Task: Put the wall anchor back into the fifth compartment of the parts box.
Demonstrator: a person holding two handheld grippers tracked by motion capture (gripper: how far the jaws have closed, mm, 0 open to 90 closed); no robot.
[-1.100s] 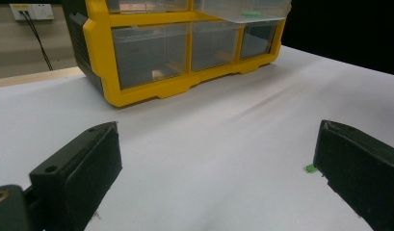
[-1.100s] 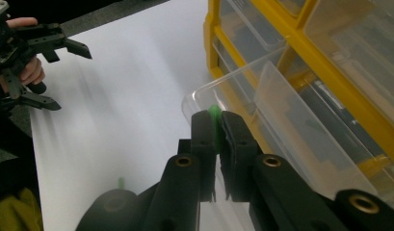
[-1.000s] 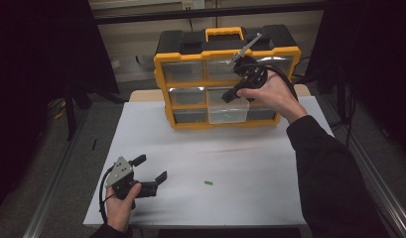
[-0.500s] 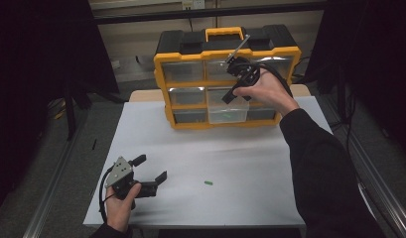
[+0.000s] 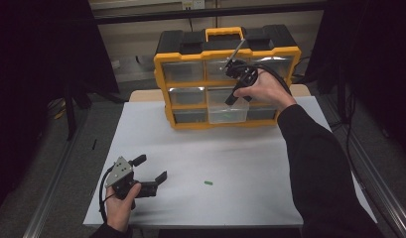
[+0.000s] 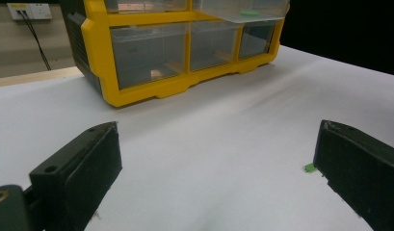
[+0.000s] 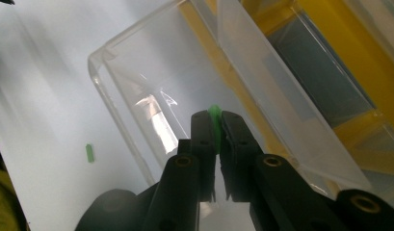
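A white-covered bench (image 5: 250, 163) fills the middle of the high view, with a yellow drawer organiser (image 5: 225, 79) at upper centre. The right tongs (image 7: 215, 126) are clenched on a small green piece (image 7: 214, 113), poised over the organiser's pulled-out clear drawer (image 7: 137, 110). At lower left, the left tongs (image 5: 148, 171) rest spread wide, grasping nothing. A second green piece (image 5: 208, 183) lies on the bench at lower centre, just beside them
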